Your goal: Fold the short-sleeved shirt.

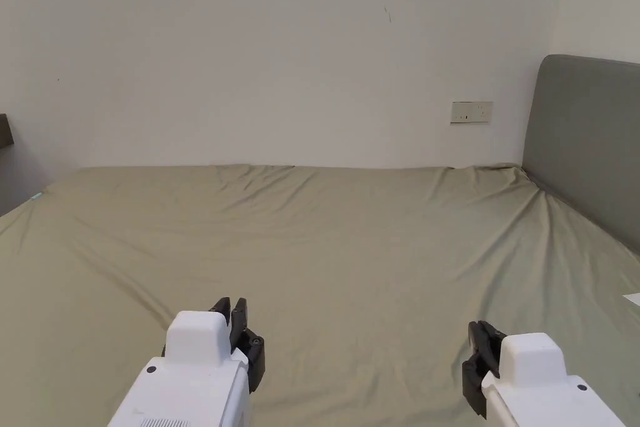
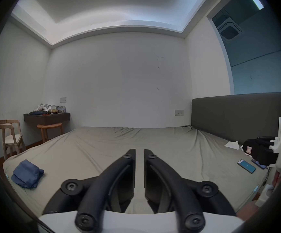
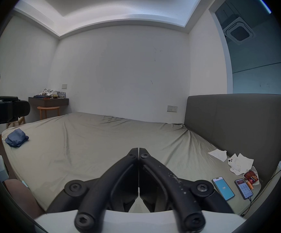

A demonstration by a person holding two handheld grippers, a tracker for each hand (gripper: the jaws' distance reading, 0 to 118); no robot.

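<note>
Chair (image 2: 8, 136) of pale wood at far left beside the bed, next to it a round stool (image 2: 50, 132) under a cluttered wall shelf (image 2: 46, 119). Blue shirt (image 2: 27, 173), bunched and roughly folded, on the left end of the bed (image 2: 102, 145), near the edge, well apart from both tools. Olive sheet creased across the middle, otherwise bare there. Left hand-held gripper (image 2: 139, 152) held low above the near edge of the bed, jaws slightly parted with a narrow gap between them, grasping nothing. Right hand-held gripper (image 3: 138, 150) held at like height further right, jaws clenched tip to tip, nothing between them. Both tools at the bottom of the head view, left (image 1: 230, 309) and right (image 1: 480, 331), pointing toward the far wall. Grey headboard (image 3: 237, 124) at the right end; before it crumpled tissues (image 3: 237, 162), a red packet (image 3: 251, 177) and two phones (image 3: 223, 188) lying on the sheet.
</note>
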